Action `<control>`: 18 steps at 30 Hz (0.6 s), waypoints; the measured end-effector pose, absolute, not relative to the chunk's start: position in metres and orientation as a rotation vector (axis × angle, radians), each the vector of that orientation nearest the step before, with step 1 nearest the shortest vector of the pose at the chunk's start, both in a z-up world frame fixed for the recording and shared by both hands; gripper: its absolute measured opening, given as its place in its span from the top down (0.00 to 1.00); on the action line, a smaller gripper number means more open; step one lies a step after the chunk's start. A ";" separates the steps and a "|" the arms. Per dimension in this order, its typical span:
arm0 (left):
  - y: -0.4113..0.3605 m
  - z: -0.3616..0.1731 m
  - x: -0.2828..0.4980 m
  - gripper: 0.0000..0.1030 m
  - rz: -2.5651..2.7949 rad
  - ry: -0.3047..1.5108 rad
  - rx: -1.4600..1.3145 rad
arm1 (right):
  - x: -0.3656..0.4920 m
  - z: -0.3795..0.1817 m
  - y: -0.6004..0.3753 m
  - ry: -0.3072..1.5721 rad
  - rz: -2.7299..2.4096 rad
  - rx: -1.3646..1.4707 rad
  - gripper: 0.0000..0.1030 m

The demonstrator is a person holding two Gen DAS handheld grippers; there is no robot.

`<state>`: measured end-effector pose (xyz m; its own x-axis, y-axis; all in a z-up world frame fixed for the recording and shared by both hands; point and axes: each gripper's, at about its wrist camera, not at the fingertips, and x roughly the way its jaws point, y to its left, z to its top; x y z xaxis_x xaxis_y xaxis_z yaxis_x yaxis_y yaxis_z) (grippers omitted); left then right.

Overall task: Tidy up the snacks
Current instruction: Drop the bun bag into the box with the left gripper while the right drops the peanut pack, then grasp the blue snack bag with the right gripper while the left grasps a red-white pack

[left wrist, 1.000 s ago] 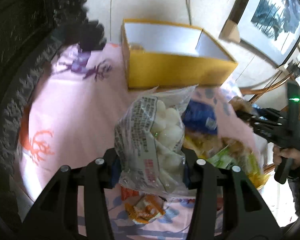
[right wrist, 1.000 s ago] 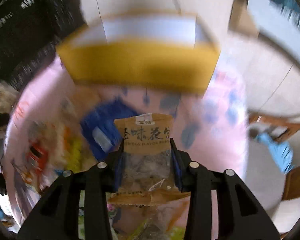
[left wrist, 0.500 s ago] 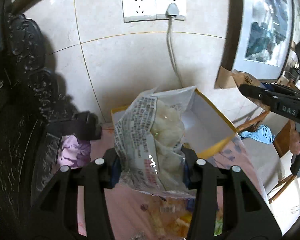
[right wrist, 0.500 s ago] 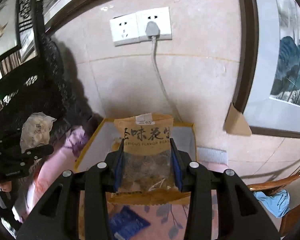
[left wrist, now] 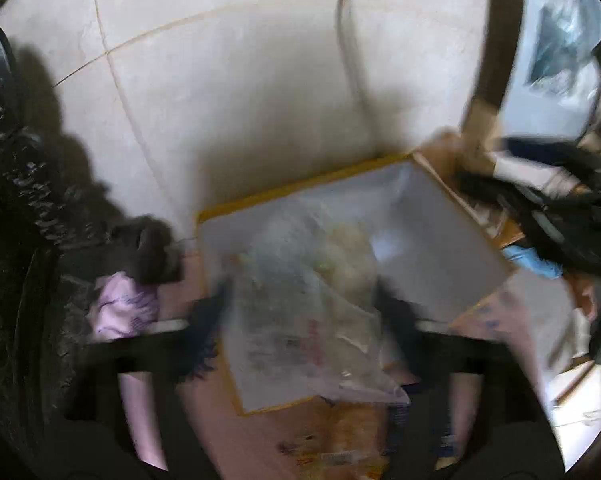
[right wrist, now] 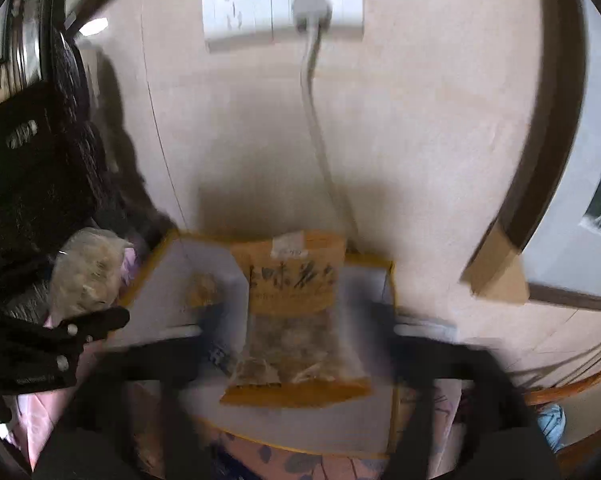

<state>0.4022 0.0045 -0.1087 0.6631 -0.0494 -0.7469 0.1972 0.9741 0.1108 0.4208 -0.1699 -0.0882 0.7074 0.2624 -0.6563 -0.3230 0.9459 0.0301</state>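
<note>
A yellow box (left wrist: 300,194) with a white inside stands against the wall. In the left wrist view a clear bag of white round snacks (left wrist: 308,300) hangs over the box between the blurred fingers of my left gripper (left wrist: 304,320), whose jaws are opening and stand clear of it. In the right wrist view a brown bag with dark lettering (right wrist: 296,312) is over the same box (right wrist: 392,276), between the spreading fingers of my right gripper (right wrist: 296,344), which is also opening. Each gripper shows at the edge of the other's view.
A wall socket (right wrist: 280,4) with a grey cable (right wrist: 316,120) is right behind the box. A dark carved chair (left wrist: 4,200) stands at the left, a framed picture (right wrist: 596,184) at the right. Several loose snacks (left wrist: 340,440) lie on the pink tablecloth (left wrist: 228,432) in front.
Both grippers carried their bags from the table up over the yellow box. Both sets of jaws have now spread apart and no longer press on the bags.
</note>
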 end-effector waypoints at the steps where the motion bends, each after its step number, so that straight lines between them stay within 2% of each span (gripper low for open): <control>1: 0.005 -0.114 0.399 0.02 -0.120 0.821 0.209 | 0.417 -0.094 -0.172 0.704 0.330 -0.081 0.01; 6: 0.028 -0.138 0.376 0.02 -0.085 0.892 0.142 | 0.392 -0.120 -0.180 0.737 0.297 -0.114 0.01; 10: 0.070 -0.162 0.326 0.02 0.014 0.954 0.015 | 0.354 -0.157 -0.187 0.895 0.283 -0.029 0.01; 15: 0.109 -0.218 0.253 0.02 0.124 1.112 -0.064 | 0.313 -0.239 -0.169 1.140 0.231 0.082 0.01; 18: 0.121 -0.242 0.230 0.02 0.184 1.157 -0.069 | 0.306 -0.263 -0.157 1.194 0.196 0.108 0.01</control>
